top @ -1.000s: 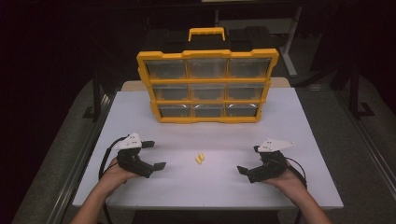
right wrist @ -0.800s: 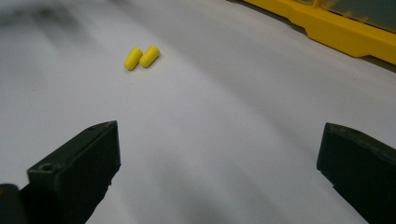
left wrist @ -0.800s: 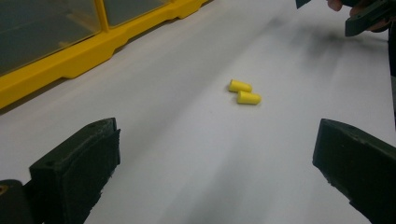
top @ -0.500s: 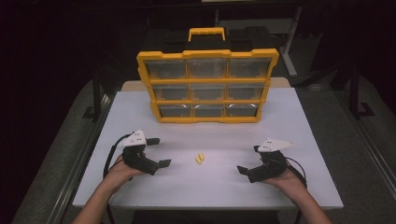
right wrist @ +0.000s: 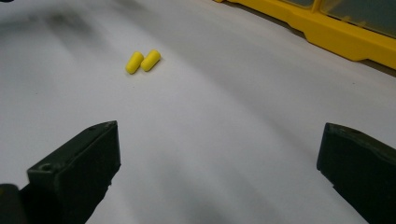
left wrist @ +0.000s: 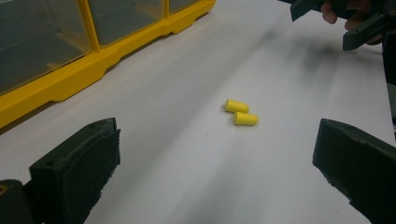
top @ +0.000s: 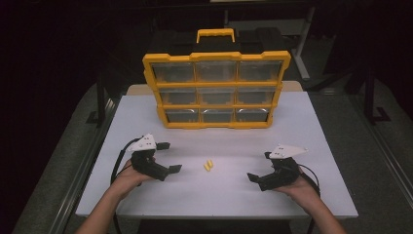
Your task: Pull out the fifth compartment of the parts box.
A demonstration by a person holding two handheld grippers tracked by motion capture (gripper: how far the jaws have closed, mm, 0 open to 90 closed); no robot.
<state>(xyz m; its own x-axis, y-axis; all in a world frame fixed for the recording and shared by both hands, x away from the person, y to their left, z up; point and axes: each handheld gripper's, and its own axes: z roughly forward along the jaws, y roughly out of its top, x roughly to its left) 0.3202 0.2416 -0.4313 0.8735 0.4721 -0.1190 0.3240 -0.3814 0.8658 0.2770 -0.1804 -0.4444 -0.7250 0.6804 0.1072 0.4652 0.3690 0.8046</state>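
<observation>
Earplugs [left wrist: 240, 112], two yellow ones touching, lie on the table [top: 311, 146] ahead of your left gripper [top: 163, 157], jaws wide (the right gripper [top: 260, 167] too). You're at the approach; next, straddle one plug, then close.

left hand-held gripper [top: 167, 157]: jaws wide apart; right hand-held gripper [top: 259, 167]: seemingly likewise, low

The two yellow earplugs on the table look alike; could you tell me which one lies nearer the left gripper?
In the left gripper view, the lower earplug lies nearer the left gripper; the other earplug touches it on its far side.
</observation>
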